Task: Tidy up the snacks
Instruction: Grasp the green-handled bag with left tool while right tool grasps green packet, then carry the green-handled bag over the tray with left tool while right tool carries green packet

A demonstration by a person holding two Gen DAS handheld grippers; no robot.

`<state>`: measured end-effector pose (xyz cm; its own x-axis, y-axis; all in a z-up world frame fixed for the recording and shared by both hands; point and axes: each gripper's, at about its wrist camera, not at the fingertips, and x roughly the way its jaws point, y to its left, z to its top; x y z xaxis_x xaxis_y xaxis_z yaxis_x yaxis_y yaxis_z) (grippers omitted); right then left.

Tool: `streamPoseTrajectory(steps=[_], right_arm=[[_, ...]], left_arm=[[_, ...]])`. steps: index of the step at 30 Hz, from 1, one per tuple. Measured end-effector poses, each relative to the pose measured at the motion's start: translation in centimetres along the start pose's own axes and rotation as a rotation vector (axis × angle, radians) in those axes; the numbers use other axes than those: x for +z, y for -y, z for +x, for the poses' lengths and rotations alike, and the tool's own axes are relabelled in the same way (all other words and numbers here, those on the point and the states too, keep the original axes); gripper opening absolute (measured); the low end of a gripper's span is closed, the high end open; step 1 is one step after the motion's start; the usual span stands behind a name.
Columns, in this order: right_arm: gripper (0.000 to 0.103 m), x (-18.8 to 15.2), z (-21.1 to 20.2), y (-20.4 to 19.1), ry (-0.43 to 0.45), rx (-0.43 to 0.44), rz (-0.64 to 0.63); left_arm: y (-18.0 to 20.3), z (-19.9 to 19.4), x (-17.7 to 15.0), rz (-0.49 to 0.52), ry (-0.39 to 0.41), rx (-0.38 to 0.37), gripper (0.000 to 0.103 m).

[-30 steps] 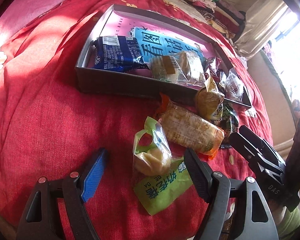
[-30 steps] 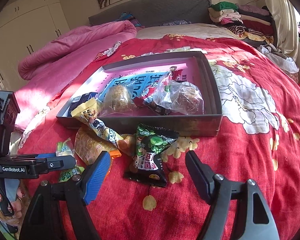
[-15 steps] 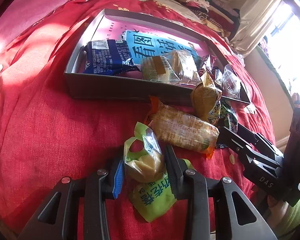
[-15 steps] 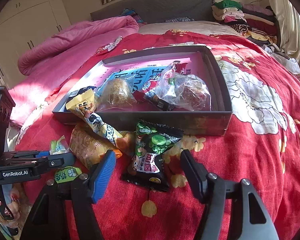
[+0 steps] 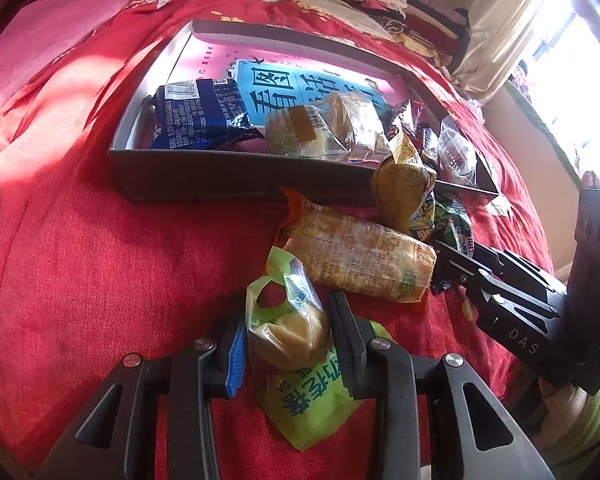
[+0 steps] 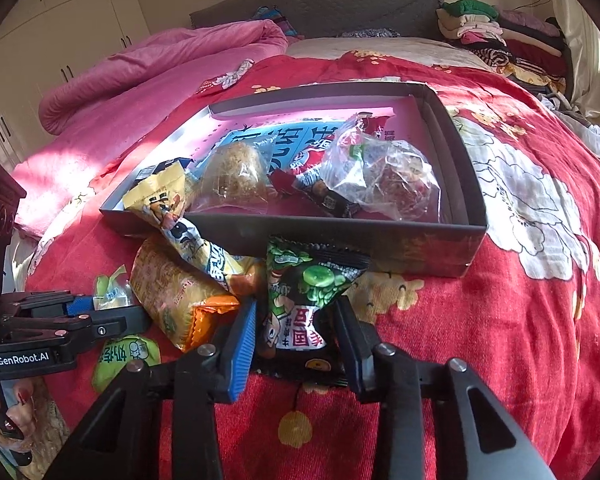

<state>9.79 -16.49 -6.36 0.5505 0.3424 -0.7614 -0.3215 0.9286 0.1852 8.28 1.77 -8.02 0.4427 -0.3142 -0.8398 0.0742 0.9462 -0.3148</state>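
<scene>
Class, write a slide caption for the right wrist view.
Right claw closes on a green snack packet before the grey box.

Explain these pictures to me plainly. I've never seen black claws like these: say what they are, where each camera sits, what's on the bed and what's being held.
There is no robot here: a person holds a two-finger gripper in each hand, with a camera on each looking along its fingers. In the left camera's view, the left gripper has just closed on a light green snack packet. In the right camera's view, the right gripper has just closed on a dark green pea packet. Both packets lie on a red quilt. An orange-ended packet and a yellow packet wait beside a grey box already holding snacks.
</scene>
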Motion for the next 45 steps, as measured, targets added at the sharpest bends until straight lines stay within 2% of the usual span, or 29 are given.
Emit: streamPoseTrajectory(steps=[3, 10, 19, 29, 45], right_arm=[[0.033, 0.1, -0.6, 0.3, 0.021, 0.017, 0.015], [0.032, 0.3, -2.2, 1.2, 0.069, 0.032, 0.056], [0.032, 0.9, -4.1, 1.2, 0.151, 0.042, 0.051], [0.032, 1.6, -4.5, 1.0, 0.175, 0.044, 0.033], [0.032, 3.0, -3.9, 0.5, 0.174, 0.043, 0.021]], left_arm=[[-0.2, -0.2, 0.0, -0.001, 0.002, -0.014, 0.036], [-0.9, -1.5, 0.3, -0.028, 0.028, -0.044, 0.036], [-1.1, -5.7, 1.6, -0.015, 0.166, -0.02, 0.034], [-1.6, -8.5, 3.3, -0.012, 0.276, 0.018, 0.034], [-2.8, -7.8, 6.1, -0.05, 0.315, 0.044, 0.034]])
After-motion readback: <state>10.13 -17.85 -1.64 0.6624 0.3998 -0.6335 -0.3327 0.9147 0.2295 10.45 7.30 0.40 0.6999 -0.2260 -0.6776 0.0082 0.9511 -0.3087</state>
